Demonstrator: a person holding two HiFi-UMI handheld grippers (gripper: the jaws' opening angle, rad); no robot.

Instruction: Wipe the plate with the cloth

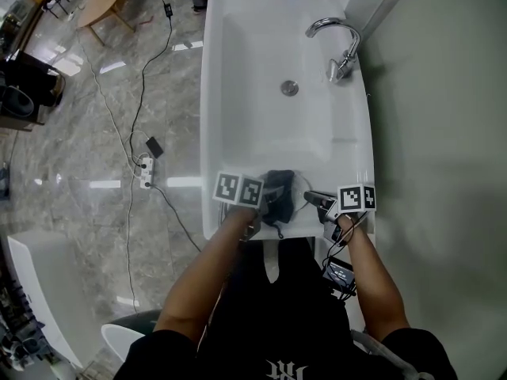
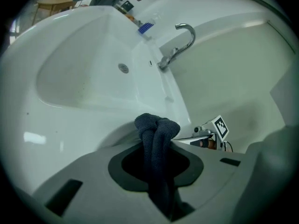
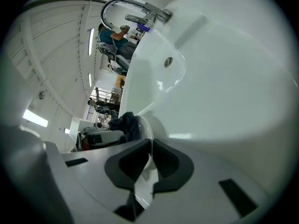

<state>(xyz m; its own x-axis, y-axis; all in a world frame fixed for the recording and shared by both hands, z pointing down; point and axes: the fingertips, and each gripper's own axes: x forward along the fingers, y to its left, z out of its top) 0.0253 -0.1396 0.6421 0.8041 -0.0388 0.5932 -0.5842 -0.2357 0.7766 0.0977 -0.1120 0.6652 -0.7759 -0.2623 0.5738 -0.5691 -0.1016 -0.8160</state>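
The left gripper point(image 1: 265, 203) is clamped on a dark cloth point(image 2: 156, 130); the cloth runs up between the pads and bunches into a knot-like lump above the fingertips. The right gripper point(image 3: 150, 155) has its jaws nearly together, pinching the thin rim of a white plate point(image 3: 146, 129) that stands on edge. Both tools hang over the near rim of the white sink point(image 1: 261, 70), well apart from the tap point(image 1: 337, 42). From the right gripper view, the cloth sits just beside the plate's far face; whether it presses on it cannot be told
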